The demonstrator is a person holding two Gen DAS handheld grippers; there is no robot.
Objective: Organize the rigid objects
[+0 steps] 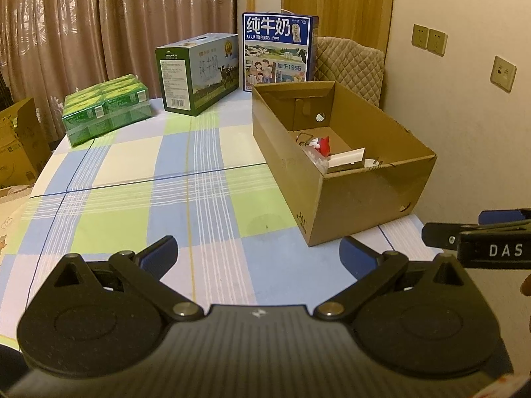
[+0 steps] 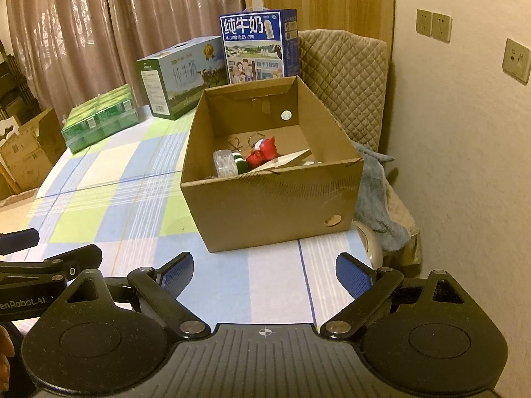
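Note:
An open cardboard box (image 1: pixel 365 199) (image 2: pixel 265 205) stands on the checked tablecloth (image 1: pixel 166 182) (image 2: pixel 116 199). It holds a red toy (image 2: pixel 264 156) (image 1: pixel 323 144), a clear plastic item (image 2: pixel 224 162), a green-and-white piece (image 2: pixel 239 162), a pale flat board (image 2: pixel 285 162) (image 1: pixel 346 157) and wire bits. My left gripper (image 1: pixel 259 252) is open and empty above the cloth, short of the box. My right gripper (image 2: pixel 264 270) is open and empty in front of the box. Each gripper's side shows in the other's view.
A green milk carton (image 1: pixel 199 73) (image 2: pixel 181 78) and a blue milk carton (image 1: pixel 278 51) (image 2: pixel 257 44) stand at the far table edge. A shrink-wrapped green pack (image 1: pixel 106 109) (image 2: pixel 99 116) lies far left. A quilted chair (image 2: pixel 345 79) and wall are right.

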